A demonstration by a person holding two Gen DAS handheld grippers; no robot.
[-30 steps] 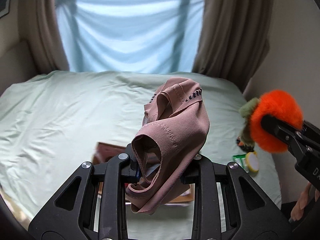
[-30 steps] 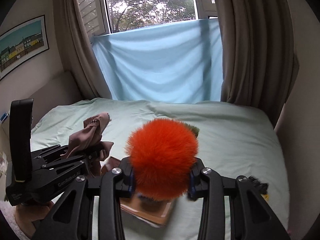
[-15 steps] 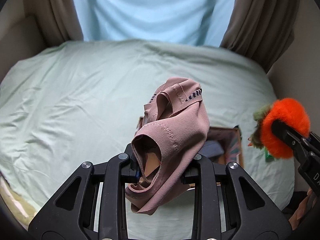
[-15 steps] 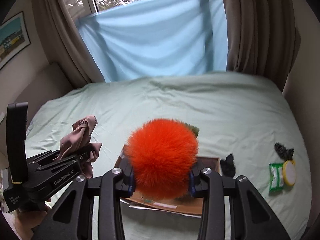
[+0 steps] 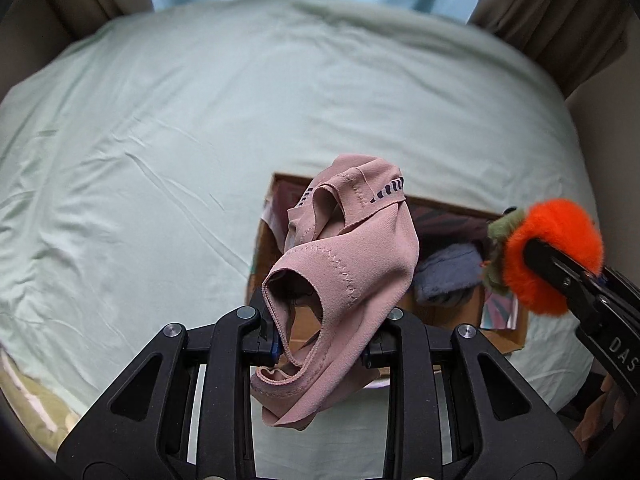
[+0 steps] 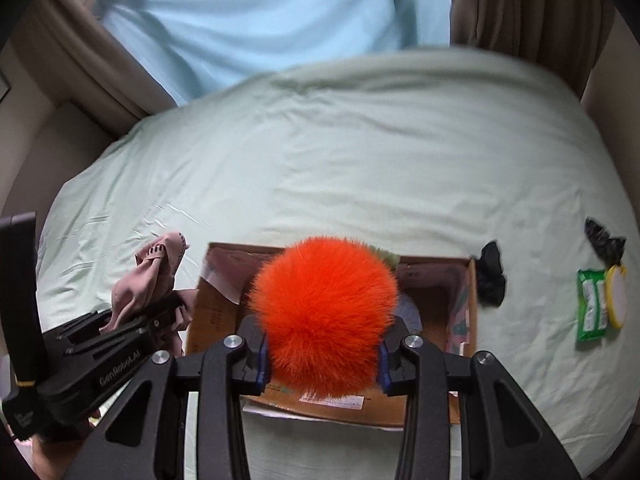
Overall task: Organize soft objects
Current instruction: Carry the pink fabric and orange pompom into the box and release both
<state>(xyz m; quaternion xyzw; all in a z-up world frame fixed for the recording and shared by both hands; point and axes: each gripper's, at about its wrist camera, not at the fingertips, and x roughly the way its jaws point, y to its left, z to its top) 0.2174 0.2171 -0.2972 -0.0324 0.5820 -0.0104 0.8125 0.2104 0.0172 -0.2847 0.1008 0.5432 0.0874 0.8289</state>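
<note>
Left wrist: pinched pink cloth (image 5: 348,264) over box (image 5: 504,336) on bed (image 5: 160,140), likely to drop in. Right wrist: squeezed orange pompom (image 6: 324,316), same reason.

Soft daylight; fisheye-warped edges; far background blurred, perhaps motion.

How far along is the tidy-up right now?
Done: a grey-blue cloth lies in the cardboard box. In hand: left gripper grips the pink garment, right gripper the orange pom-pom, both above the box. Left: black items on the bed.
</note>
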